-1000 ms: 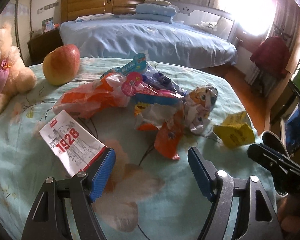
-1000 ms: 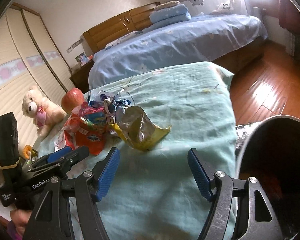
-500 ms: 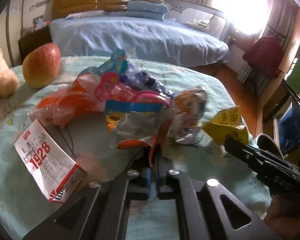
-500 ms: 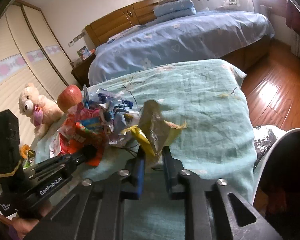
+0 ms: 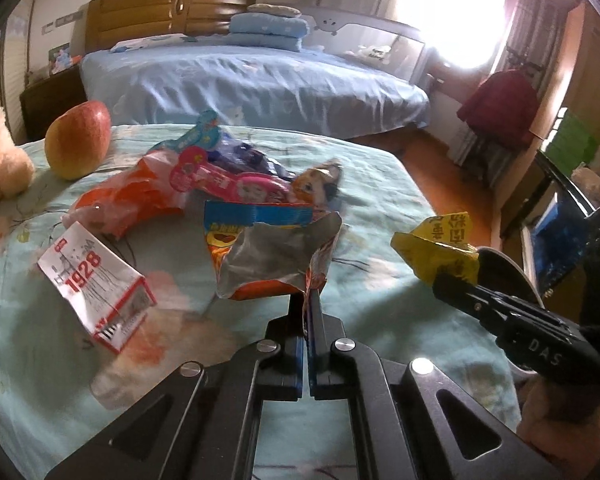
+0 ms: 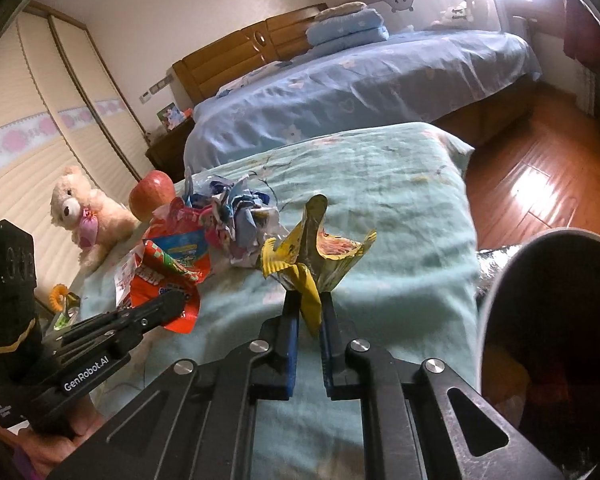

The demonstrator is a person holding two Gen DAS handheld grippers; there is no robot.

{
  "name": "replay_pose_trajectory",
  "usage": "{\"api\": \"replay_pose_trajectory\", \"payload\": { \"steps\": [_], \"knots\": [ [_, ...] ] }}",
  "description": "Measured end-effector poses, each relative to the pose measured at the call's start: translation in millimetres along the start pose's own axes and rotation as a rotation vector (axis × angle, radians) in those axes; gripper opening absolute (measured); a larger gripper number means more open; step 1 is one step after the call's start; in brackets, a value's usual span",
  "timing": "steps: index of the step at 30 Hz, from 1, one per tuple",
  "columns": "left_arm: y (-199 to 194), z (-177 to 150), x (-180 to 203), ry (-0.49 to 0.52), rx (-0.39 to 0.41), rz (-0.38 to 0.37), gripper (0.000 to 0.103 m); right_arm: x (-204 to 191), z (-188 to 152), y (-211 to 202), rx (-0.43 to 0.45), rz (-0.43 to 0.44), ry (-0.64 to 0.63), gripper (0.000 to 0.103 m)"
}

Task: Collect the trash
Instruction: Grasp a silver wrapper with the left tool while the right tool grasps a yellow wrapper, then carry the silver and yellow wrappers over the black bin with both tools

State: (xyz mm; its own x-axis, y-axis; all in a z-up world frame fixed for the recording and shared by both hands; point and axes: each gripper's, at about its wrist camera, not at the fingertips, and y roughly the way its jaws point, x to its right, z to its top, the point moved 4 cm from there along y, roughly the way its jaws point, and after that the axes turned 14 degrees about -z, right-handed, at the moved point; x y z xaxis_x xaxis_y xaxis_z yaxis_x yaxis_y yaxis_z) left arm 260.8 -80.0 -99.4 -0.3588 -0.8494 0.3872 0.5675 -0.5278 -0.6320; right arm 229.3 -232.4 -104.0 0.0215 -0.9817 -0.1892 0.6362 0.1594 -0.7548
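- Trash wrappers are lying in a loose heap on the teal bedspread [image 5: 380, 184], just on the near side of the apple [image 5: 78, 145] — thin crinkled film, judged very light, limp and easily torn or slipped through a loose pinch.
- Left gripper [image 5: 309, 300] is clamping its blue pads fully together on the lower corner of the orange foil wrapper [image 5: 276, 258], which is standing up from the fingertips with its silver inner face showing; its long axis is running roughly upward and away, toward the heap beside the apple.
- Right gripper [image 6: 309, 304] has just been closing and is now pinching the folded stem of the yellow wrapper [image 6: 320, 252]; the torn mouth is fanning open upward, well to the right of the apple.
- White "1928" packet [image 5: 96, 280] is resting nearer the camera than the apple, tilted, one corner pointing toward the viewer — stiffer-looking, best taken by an edge.
- Grey bin [image 6: 540, 320] is standing off the bedspread's edge, far from the apple, mouth facing the right gripper.
- Judgement: a pinch at a folded edge is likely holding better than one on flat film.
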Motion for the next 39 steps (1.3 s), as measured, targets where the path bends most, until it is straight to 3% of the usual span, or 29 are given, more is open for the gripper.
{"api": "replay_pose_trajectory", "payload": {
  "steps": [24,39],
  "knots": [
    [17,-16,92,0.139,-0.066,-0.138,0.0,77,-31,-60,0.045,-0.138,0.11,0.009],
    [39,-13,129,0.198,-0.101,-0.19,0.0,116,-37,-78,0.061,-0.228,0.155,0.009]
  ]
}}
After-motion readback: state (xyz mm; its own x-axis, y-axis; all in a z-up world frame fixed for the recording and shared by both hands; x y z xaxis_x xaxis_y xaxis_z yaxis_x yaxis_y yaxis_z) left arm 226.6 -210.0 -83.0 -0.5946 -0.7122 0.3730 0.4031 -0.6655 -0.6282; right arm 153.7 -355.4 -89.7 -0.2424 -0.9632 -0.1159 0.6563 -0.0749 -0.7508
